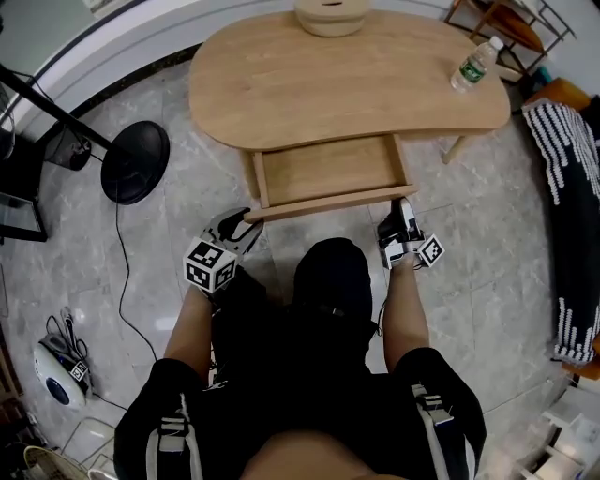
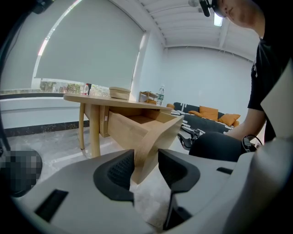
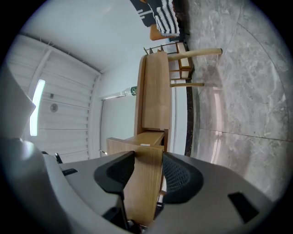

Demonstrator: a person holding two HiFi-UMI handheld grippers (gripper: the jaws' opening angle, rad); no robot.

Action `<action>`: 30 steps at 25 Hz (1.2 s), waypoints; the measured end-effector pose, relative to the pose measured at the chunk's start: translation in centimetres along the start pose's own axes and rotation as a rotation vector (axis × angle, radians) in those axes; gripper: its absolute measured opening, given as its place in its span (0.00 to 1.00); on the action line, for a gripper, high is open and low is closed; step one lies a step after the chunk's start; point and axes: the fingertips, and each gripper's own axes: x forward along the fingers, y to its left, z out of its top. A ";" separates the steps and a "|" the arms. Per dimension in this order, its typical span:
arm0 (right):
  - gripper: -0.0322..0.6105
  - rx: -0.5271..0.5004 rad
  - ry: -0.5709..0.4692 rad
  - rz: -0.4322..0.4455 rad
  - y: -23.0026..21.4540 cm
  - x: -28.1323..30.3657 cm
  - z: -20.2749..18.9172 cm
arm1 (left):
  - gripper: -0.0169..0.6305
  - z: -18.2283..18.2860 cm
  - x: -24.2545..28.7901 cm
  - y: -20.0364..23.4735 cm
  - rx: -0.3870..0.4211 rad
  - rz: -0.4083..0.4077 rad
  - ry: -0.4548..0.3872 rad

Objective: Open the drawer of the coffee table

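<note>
The drawer (image 1: 328,173) stood pulled well out from under the bench (image 1: 347,84), toward the person, its bare wooden floor showing. The opening looked mostly done, with perhaps a last stretch left. Its long axis ran along the bench's near edge, and its front faced away from the bench. The left claw (image 2: 146,167) was clamped on the front's left corner, and the right claw (image 3: 146,171) was clamped on its right end.

A clear water bottle (image 1: 476,63) stands far beyond the jaws, off to their right. A round wooden container (image 1: 330,16) sits far ahead of them. A black round stand base (image 1: 135,161) lies on the floor left of the jaws, and a striped cloth (image 1: 567,150) lies well to their right.
</note>
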 end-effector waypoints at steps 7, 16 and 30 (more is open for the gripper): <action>0.37 -0.022 -0.011 -0.099 -1.3 -1.2 -0.1 | 0.31 -1.6 0.7 -0.3 0.012 -0.015 0.035; 0.30 -0.127 -0.034 -0.235 -1.1 -1.8 -0.3 | 0.32 -1.5 0.1 -0.3 -0.013 0.000 0.006; 0.22 -0.764 -0.086 -0.428 12.9 -2.2 3.3 | 0.28 6.3 -8.1 0.4 0.010 0.163 -0.188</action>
